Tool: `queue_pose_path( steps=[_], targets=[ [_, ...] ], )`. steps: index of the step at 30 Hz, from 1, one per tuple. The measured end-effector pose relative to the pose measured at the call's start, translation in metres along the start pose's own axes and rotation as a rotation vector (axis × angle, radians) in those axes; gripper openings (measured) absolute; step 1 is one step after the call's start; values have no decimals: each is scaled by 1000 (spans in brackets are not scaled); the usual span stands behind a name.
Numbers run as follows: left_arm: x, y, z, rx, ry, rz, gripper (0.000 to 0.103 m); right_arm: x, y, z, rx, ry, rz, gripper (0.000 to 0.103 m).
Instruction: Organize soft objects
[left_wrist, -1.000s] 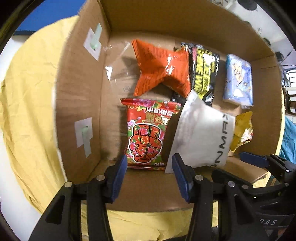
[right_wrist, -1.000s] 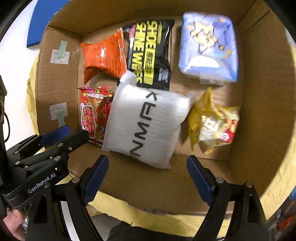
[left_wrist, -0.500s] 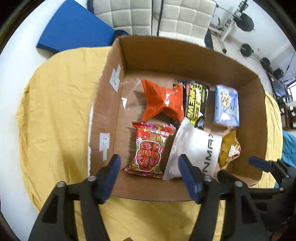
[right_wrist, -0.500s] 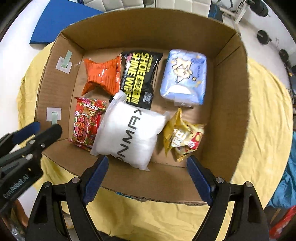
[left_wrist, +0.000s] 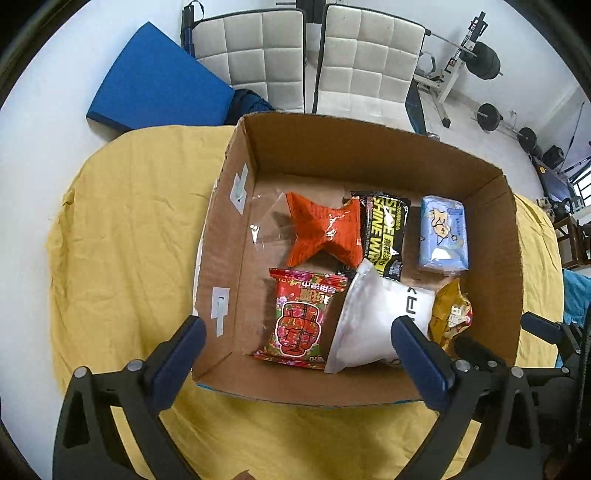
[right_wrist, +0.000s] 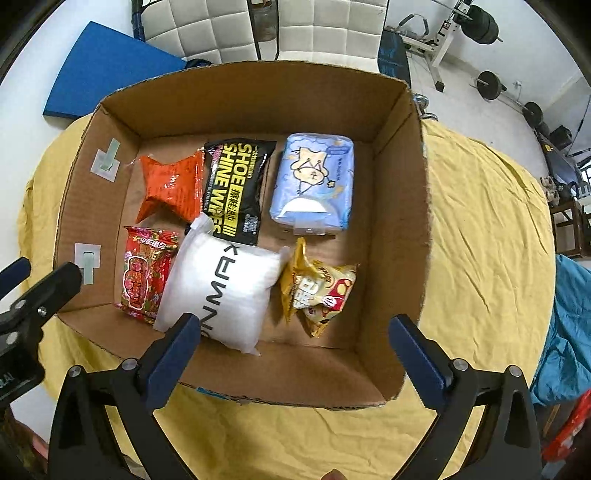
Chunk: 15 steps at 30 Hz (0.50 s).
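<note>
Now we hold both grippers above the near edge of the cardboard box (right_wrist: 402, 229), the left gripper (left_wrist: 295, 343) and the right gripper (right_wrist: 295, 343) each spread wide with nothing between the fingers. All six soft packs lie inside on the box floor: the orange snack bag (right_wrist: 171, 190), the black shoe wipes pack (right_wrist: 236, 188) and the blue tissue pack (right_wrist: 314, 184) along the far row, the red snack packet (right_wrist: 144, 271), the white pouch (right_wrist: 225, 291) and the gold snack bag (right_wrist: 317, 291) nearer us. The white pouch overlaps the wipes pack's near corner (probably just how it settled). With everything boxed on the yellow cloth (right_wrist: 487, 258), we judge the sorting essentially finished.
</note>
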<state>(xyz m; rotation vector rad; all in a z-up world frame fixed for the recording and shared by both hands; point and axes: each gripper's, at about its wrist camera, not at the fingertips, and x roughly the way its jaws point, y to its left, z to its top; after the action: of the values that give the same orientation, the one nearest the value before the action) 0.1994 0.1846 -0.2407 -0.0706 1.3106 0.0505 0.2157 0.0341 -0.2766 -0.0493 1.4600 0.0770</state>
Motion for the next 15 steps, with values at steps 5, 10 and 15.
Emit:
queue_pose_path(
  steps=[5, 10, 15],
  targets=[
    [-25, -7, -7, 9, -43, -7, 103, -20, -7, -9, 19, -35, 14, 103],
    [-75, -13, -23, 13, -125, -14, 103, -70, -17, -30, 33, -124, 19, 103],
    [-128, -20, -41, 32, -197, -21, 103, -131, -26, -60, 55, -220, 27, 103]
  ],
)
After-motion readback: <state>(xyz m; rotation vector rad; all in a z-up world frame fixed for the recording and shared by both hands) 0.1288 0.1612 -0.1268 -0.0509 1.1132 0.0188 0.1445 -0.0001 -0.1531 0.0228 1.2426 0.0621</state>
